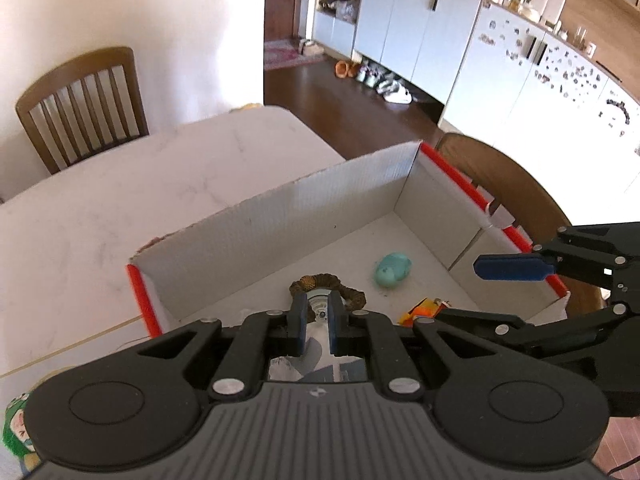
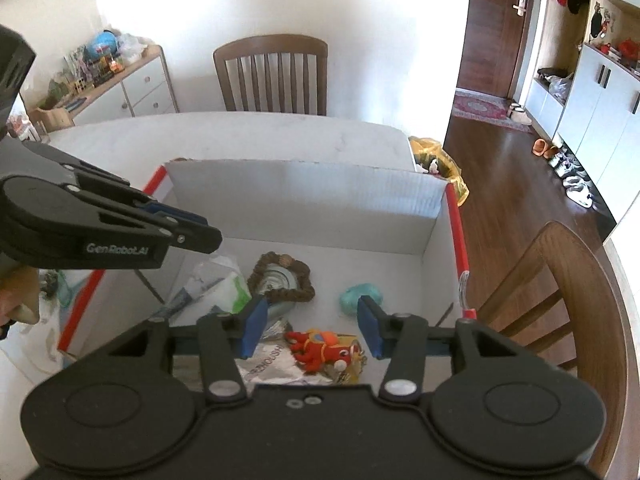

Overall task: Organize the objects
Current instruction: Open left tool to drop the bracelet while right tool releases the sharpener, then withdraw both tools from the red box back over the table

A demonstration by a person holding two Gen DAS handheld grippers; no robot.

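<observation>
Home dining area: table (image 2: pixel 240 132), chairs (image 2: pixel 272 72), shoe cabinets (image 1: pixel 420 28).

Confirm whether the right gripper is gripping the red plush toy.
No. The right gripper stands open above the red plush toy, fingers apart.

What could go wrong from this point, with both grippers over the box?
1. The left gripper looks nearly shut low over the clear bottle ringed by a brown woven wreath; it may snag the wreath.
2. The right gripper hangs open above the red toy and could bump the teal toy.
3. Both grippers crowd the box; they may collide.
</observation>
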